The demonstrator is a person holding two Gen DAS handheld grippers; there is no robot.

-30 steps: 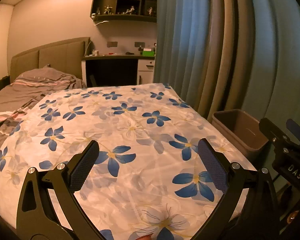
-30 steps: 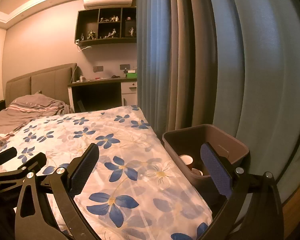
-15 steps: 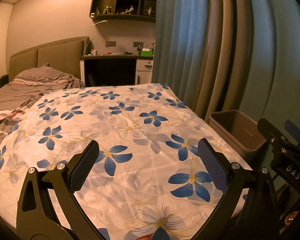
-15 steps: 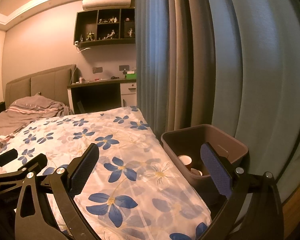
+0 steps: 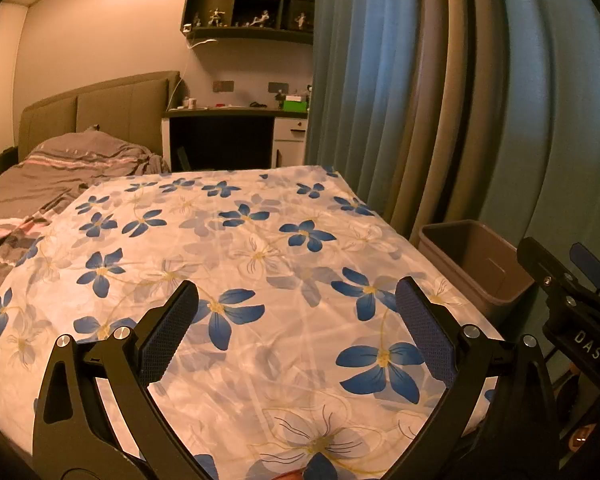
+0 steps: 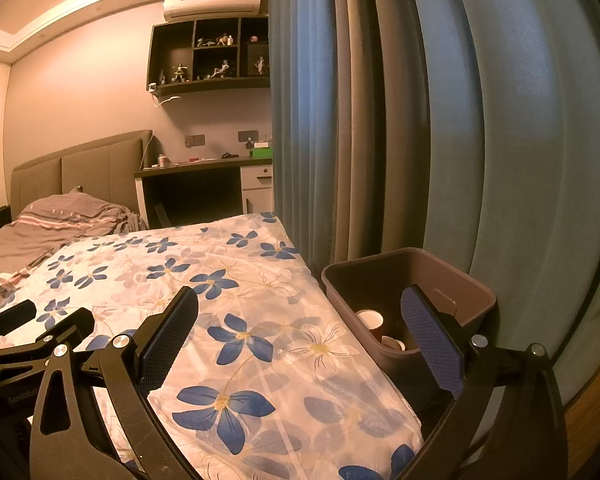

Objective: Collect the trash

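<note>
room: dim bedroom in warm light, blue curtains (image 6: 380,120) drawn along the right, a desk and dark wall shelf at the far end.
bed: floral sheet (image 5: 260,280) with blue flowers spread flat; no trash shows on it in either view.
bin: brown trash bin (image 6: 476,292) on the floor between bed edge and curtains, just beside the mattress.
trash: two paper cups (image 6: 370,320) already lie inside the bin, seen from the right wrist view only.
left gripper (image 5: 296,332): hovering over the sheet, jaws spread wide, nothing between them.
right gripper (image 6: 300,340): held over the bed corner near the bin, jaws released and empty.
progress: judged close to done, since nothing loose is visible on the bed.
risk: the right gripper sits close to the bin rim; a careless swing could knock the light bin over and spill the cups.
risk: trash outside these views could be missed; the floor is mostly hidden.
</note>
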